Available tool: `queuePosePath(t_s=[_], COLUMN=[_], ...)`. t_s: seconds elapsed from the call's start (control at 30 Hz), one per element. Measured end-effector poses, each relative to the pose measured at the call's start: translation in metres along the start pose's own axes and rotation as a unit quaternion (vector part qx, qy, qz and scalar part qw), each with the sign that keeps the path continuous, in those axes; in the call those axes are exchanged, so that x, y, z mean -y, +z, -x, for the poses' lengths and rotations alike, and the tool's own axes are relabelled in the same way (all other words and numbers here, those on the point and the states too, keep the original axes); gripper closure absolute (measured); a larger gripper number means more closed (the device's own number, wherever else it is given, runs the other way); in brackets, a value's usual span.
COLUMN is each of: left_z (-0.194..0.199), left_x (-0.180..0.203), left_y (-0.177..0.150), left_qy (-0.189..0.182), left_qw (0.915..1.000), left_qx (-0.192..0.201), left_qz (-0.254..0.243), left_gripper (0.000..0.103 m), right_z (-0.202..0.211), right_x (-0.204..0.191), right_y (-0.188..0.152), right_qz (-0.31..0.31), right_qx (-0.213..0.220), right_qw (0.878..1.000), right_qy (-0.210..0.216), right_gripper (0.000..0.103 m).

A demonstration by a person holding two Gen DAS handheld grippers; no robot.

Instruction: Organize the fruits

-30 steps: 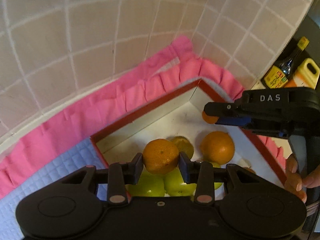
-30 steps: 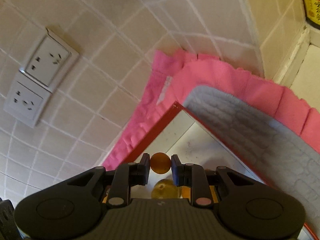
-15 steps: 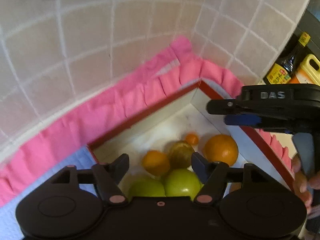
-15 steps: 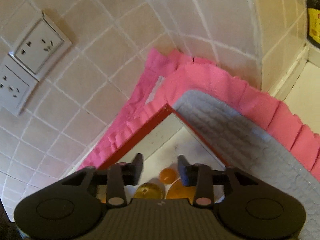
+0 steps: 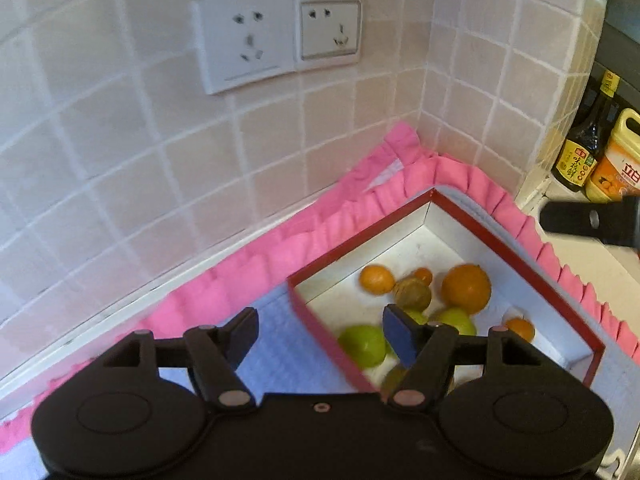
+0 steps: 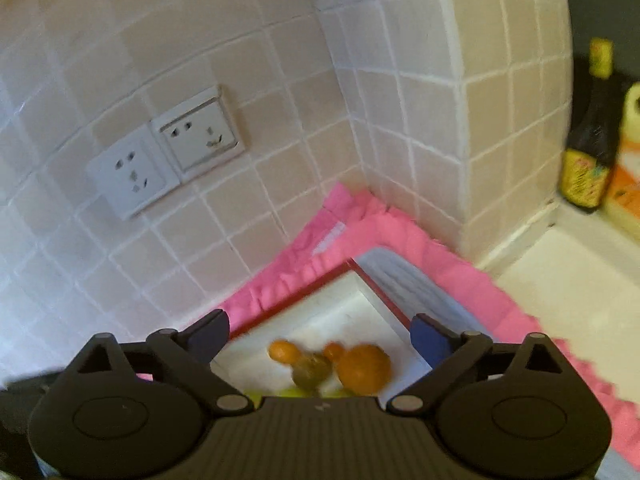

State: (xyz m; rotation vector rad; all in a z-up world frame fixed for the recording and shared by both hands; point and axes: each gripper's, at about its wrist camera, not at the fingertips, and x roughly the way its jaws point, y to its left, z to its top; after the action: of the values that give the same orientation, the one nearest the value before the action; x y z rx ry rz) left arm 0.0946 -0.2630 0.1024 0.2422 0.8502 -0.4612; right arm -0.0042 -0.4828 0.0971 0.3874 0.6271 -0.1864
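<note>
1. Okay, both drops are done: a second ago your left gripper (image 5: 318, 330) clamps a mid-size orange (image 5: 376, 279) and your right gripper (image 6: 320, 332) pinches a tiny orange (image 5: 423, 276); now both fruits lie loose in the red-rimmed box (image 5: 360, 236).
2. Left gripper: fingers stand apart with nothing between them, and it sits over the box's near-left rim and the quilted mat (image 5: 276, 344).
3. Right gripper: jaws are opening, already wide, nothing between them. That view is blurred, so detail on the fruit is poor.
4. Both views now take in more wall, including the sockets (image 5: 280, 40), so you read as pulling up and back from the box.
5. Fruit location: mid-size orange, tiny orange and a brownish fruit (image 5: 412, 294) cluster mid-box, touching or nearly so; the big orange (image 5: 466, 289) is just right of them; green apples (image 5: 362, 344) sit nearer you; another small orange (image 5: 519, 328) lies by the right wall.
6. Judgement: this placement step looks finished. Both grippers are free for the next fruit, none of which shows outside the box here.
</note>
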Motion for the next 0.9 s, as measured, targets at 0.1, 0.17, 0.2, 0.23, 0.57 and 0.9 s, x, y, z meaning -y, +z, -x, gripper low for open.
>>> queuePosePath(t_s=[0.1,0.17,0.2,0.23,0.57,0.9], left_z=[0.021,0.031,0.035,0.038,0.033,0.034], left_x=[0.001,0.002,0.003,0.004,0.021,0.019], left_y=[-0.023,-0.041,-0.049,-0.058,-0.133,-0.159], left_qy=[0.016,0.021,0.023,0.022,0.018,0.005], left_qw=[0.9998,0.9996,0.9996,0.9996,0.9992,0.9999], left_qx=[0.010,0.011,0.010,0.009,-0.004,-0.004], left_qz=[-0.010,-0.012,-0.013,-0.015,-0.035,-0.013], left_gripper=[0.021,0.021,0.021,0.021,0.021,0.021], right_z=[0.023,0.032,0.036,0.038,0.044,0.046], right_x=[-0.007,-0.009,-0.010,-0.010,-0.004,-0.007], right_y=[-0.034,-0.059,-0.071,-0.084,-0.170,-0.189], right_qz=[-0.006,-0.013,-0.017,-0.022,-0.029,-0.003], right_qx=[-0.001,-0.006,-0.010,-0.014,-0.053,-0.067], right_qw=[1.000,1.000,1.000,0.999,0.996,0.993], right_qy=[-0.020,-0.023,-0.024,-0.027,-0.067,-0.097], right_gripper=[0.004,0.004,0.004,0.004,0.004,0.004])
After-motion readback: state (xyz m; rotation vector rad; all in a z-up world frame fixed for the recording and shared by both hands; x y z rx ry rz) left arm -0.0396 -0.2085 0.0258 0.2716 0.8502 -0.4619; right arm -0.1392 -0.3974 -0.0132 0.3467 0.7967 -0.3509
